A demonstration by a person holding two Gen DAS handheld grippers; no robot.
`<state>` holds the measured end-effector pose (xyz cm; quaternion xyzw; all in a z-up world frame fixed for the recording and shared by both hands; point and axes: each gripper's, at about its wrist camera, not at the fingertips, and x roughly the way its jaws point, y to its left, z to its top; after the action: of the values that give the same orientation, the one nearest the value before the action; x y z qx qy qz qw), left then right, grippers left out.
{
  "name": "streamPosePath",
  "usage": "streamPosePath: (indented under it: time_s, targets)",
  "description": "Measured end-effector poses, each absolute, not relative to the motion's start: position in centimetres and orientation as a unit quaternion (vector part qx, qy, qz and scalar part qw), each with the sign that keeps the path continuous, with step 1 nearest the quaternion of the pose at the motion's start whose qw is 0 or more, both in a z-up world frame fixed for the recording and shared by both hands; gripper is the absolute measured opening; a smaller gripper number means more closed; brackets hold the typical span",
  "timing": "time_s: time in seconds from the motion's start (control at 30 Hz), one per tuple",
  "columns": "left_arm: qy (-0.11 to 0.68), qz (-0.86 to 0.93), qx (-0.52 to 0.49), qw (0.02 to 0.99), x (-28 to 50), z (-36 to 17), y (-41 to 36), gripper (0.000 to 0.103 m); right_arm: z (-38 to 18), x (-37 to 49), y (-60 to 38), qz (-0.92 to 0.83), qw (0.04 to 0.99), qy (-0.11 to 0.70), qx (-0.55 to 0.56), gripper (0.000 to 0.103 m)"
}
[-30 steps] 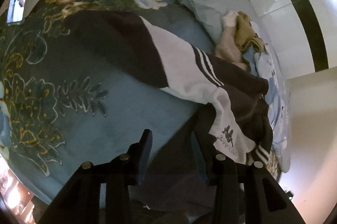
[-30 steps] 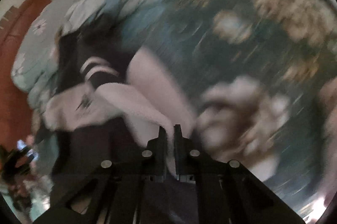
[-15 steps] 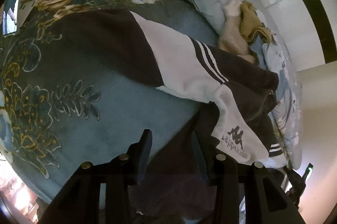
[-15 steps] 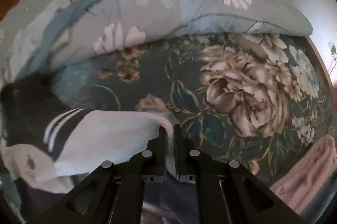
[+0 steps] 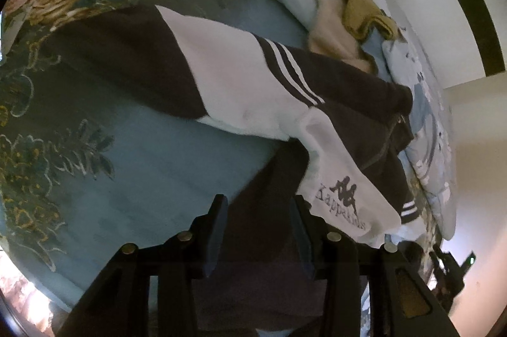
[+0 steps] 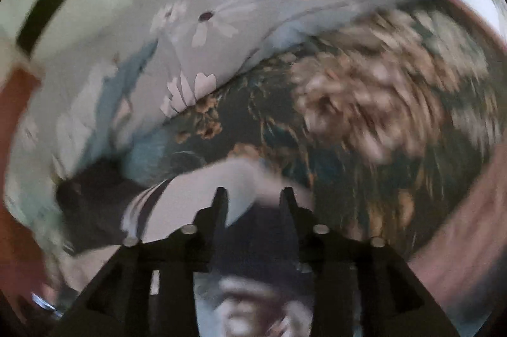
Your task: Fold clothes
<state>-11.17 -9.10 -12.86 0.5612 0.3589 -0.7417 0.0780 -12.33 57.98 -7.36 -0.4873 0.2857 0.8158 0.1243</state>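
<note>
Your jacket (image 5: pixel 240 83) lies spread across the flowery blanket (image 5: pixel 133 159); it is black and white, with thin white stripes and a logo on one white part; your left claw (image 5: pixel 258 229) has dark cloth between its spread fingers, but I cannot tell if it pinches; your right claw (image 6: pixel 253 204) has just been opening, its fingers apart above the white edge.

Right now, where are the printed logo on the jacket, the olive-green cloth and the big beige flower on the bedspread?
printed logo (image 5: pixel 343 204), left wrist view, on the dark figure above the lettering.
olive-green cloth (image 5: pixel 364 9), left wrist view, on its bunched middle.
big beige flower (image 6: pixel 374 102), right wrist view, on the blurred petals' centre.
</note>
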Motion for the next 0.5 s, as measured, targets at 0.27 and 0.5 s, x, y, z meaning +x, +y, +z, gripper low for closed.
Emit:
streamPosePath:
  time_s: [0.27,0.5]
  targets:
    - [0.363,-0.732,0.573,0.064,-11.0,-13.5,-8.2,0.049,-14.8,-5.6,54.3,0.745,0.125,0.391,-0.526,0.042]
    - [0.368,-0.734,0.564,0.082,-10.2,-13.2,-9.7,0.054,-17.1,-7.1,56.1,0.725,0.203,0.461,-0.47,0.051]
